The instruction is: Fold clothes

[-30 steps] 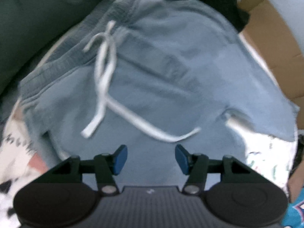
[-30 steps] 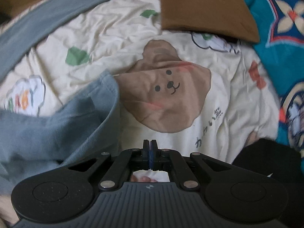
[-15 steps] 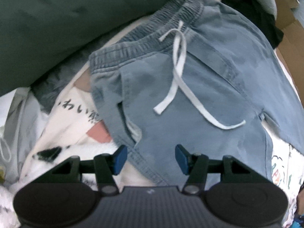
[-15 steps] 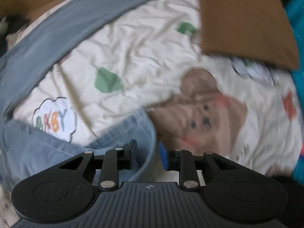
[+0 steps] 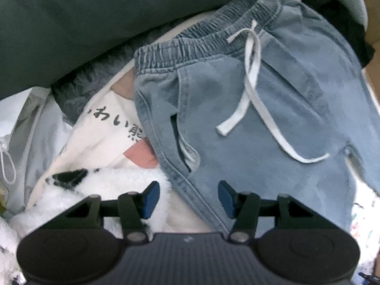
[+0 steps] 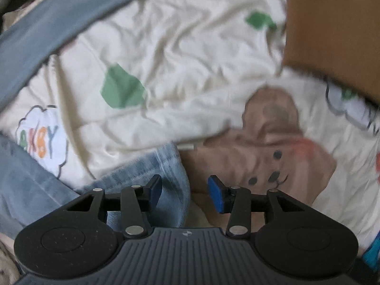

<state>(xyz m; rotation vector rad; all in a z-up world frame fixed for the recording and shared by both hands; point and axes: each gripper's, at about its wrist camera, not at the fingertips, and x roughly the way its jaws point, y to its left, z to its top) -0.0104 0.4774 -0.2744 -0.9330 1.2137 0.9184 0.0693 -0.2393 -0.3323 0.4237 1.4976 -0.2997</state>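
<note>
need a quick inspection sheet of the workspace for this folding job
surface: cream printed bedsheet with a bear print, wrinkled.
job's things: blue denim shorts lying flat, waistband away from the camera, white drawstring loose on top; a hem corner shows in the right view.
clutter: white fluffy fabric, dark green cushion, grey cloth strip, brown cardboard.
grippers: left gripper open over the shorts' side edge; right gripper open at the hem, gripping nothing.
cables: nothing seen.
surroundings: black clothing beyond the shorts.
</note>
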